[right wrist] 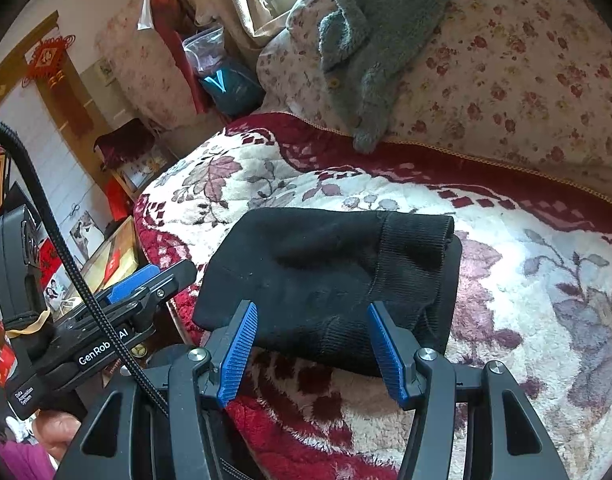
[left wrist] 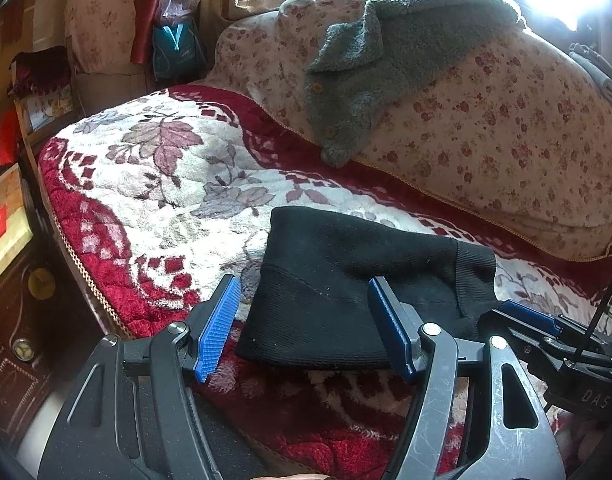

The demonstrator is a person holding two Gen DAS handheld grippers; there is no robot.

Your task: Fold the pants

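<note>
The black pants (left wrist: pixel 346 284) lie folded into a compact bundle on the red and white floral blanket (left wrist: pixel 153 184), ribbed cuff to the right. In the left wrist view my left gripper (left wrist: pixel 306 320) hovers at the bundle's near edge, blue pads wide apart, holding nothing. My right gripper (left wrist: pixel 518 318) shows at the right, beside the bundle. In the right wrist view the pants (right wrist: pixel 326 268) lie just beyond my right gripper (right wrist: pixel 314 344), whose fingers stand open over the near edge. My left gripper (right wrist: pixel 161 280) is at the left, clear of the cloth.
A grey fleecy garment (left wrist: pixel 358 68) with buttons hangs over the floral back cushion (left wrist: pixel 506 132). The blanket's edge (left wrist: pixel 77 264) drops off at the left to dark wooden furniture (left wrist: pixel 21 340). Bags (left wrist: pixel 177 40) stand in the far corner. A person's hand (right wrist: pixel 57 428) shows low left.
</note>
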